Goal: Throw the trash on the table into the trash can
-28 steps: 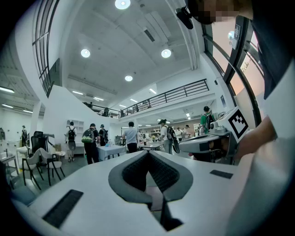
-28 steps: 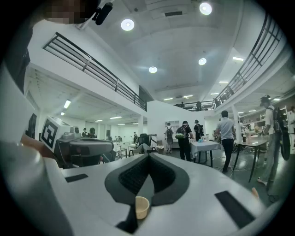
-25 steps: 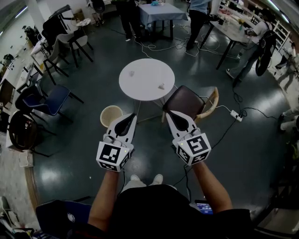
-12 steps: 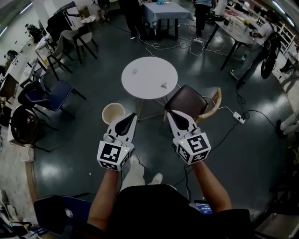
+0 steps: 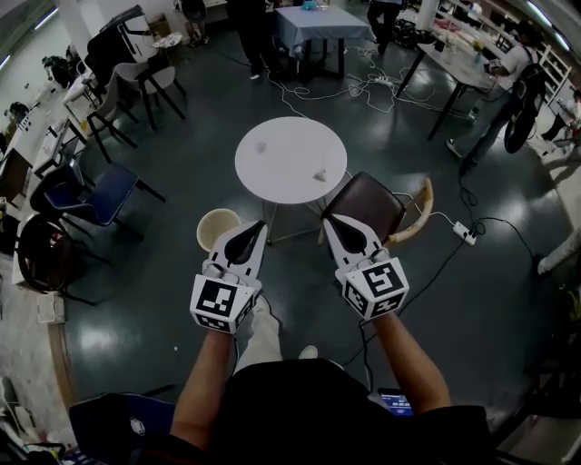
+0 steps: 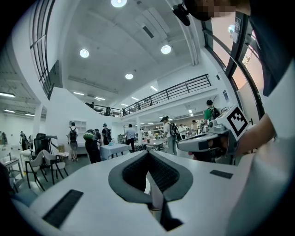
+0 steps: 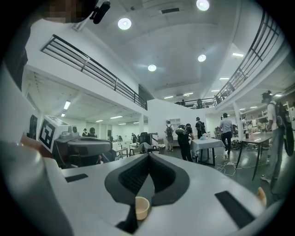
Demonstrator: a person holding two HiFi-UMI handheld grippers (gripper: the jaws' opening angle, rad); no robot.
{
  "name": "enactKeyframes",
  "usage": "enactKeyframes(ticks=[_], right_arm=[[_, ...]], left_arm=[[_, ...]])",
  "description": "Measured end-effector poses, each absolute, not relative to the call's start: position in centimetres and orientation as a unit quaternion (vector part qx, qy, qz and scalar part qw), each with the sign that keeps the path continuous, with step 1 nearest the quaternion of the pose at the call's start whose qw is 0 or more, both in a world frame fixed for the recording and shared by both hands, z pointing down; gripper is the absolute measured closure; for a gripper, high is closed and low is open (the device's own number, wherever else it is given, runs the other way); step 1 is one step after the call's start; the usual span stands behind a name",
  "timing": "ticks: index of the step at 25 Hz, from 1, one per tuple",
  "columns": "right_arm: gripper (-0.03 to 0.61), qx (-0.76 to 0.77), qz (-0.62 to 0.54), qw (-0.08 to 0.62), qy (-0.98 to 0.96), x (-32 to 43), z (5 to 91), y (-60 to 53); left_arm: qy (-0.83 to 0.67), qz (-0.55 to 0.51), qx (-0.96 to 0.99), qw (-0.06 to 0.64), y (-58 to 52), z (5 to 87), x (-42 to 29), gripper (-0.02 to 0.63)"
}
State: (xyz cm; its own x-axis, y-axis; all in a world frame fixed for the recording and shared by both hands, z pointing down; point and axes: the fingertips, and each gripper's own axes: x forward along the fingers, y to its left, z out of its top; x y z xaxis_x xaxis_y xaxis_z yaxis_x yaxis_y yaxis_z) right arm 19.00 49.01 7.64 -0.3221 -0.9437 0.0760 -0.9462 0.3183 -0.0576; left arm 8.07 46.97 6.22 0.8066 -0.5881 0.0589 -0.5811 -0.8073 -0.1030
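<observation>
A round white table stands ahead with two small pieces of trash on it, one at the left and one near the right edge. The beige trash can sits on the floor at the table's near left and also shows small below the closed jaws as the trash can in the right gripper view. My left gripper and right gripper are held side by side, short of the table, both shut and empty. The left gripper and the right gripper point level into the hall.
A brown chair stands at the table's near right, just beyond my right gripper. Cables and a power strip lie on the dark floor at right. Chairs line the left side. People and more tables are at the back.
The person has stepped forward, one foot now leading. Both grippers stay shut, side by side, in front of the body.
</observation>
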Motion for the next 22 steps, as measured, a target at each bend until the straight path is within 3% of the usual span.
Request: enactKeyframes(ticks=[22], right_arm=[[0.56, 0.612, 0.072, 0.04, -0.786, 20.0, 9.8, 28.7]], left_arm=[[0.279, -0.064, -0.958, 0.016, 25.8, 8.3, 8.7, 0.598]])
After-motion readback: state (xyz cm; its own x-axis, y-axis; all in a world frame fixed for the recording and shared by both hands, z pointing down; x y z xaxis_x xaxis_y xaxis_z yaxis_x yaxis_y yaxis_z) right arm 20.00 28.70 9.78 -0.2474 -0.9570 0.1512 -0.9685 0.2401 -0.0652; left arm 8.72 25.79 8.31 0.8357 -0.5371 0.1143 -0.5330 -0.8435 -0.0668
